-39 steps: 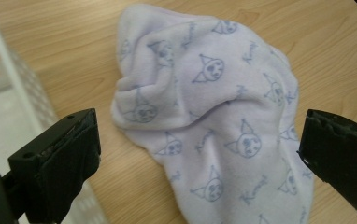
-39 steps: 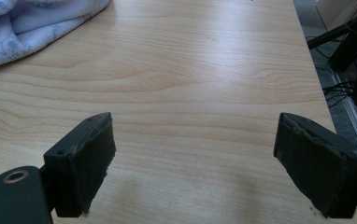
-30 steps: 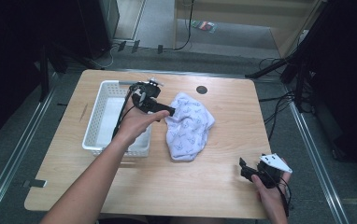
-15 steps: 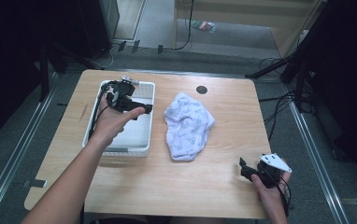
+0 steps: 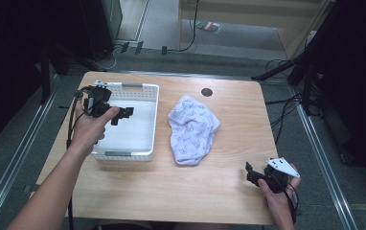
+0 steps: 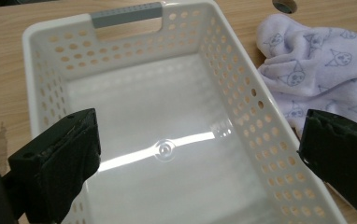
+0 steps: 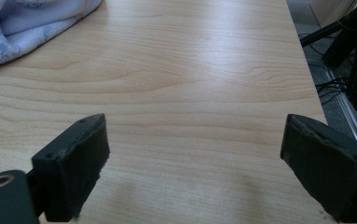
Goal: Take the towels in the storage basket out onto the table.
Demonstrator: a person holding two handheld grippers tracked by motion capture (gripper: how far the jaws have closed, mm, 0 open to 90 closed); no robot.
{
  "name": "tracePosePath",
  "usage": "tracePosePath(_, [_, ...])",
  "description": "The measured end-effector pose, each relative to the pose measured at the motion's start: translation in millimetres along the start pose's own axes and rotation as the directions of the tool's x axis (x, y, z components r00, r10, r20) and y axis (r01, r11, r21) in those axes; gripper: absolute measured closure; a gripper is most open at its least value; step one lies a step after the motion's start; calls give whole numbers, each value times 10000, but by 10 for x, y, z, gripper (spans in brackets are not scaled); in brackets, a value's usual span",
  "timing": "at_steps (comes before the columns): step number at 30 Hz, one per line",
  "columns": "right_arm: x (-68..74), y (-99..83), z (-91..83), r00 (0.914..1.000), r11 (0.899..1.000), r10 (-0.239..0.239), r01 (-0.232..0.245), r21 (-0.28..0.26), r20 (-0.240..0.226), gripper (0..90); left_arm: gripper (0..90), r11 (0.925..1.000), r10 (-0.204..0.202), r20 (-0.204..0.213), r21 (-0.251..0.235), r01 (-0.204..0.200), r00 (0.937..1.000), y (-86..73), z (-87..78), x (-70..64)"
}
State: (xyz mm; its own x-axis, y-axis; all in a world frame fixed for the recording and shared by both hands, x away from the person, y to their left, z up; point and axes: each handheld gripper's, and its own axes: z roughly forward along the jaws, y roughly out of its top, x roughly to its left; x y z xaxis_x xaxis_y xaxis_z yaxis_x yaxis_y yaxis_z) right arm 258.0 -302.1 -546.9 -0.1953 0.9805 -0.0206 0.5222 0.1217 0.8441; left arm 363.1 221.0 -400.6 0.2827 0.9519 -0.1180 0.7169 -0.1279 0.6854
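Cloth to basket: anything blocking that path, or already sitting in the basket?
Nothing visible does. The cloth lies bunched on the table just right of the white basket, with bare wood between them. The basket holds nothing. The left gripper hangs open over the basket; the right gripper is open near the table's front right corner.

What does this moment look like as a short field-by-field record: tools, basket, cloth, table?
left tool: open, holds nothing, above the white basket's inside
right tool: open, holds nothing, low over the table's near right corner
white basket: perforated walls, grey handle strips, nothing inside, on the table's left half
cloth: pale lavender with small printed figures, crumpled, lying on the table just right of the basket, outside it
table: light wood, round dark cable hole near the far edge
contact: neither tool touches the cloth
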Motion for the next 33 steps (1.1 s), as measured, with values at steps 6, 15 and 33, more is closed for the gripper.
tracePosePath(6, [0,-3,-6,10000,10000,-45,45,-74,-23,30,0,9990,-438,-210,-91,436,9988,-118,-84,197])
tracePosePath(15, [1,-2,-5,10000,10000,-48,48,-66,-11,25,0,9965,-784,-439,-332,770,9960,-390,-266,530])
tracePosePath(33, [-8,-1,-3,10000,10000,57,-56,-20,39,26,0,9706,-2047,-625,-1422,1943,9768,-1043,-439,966])
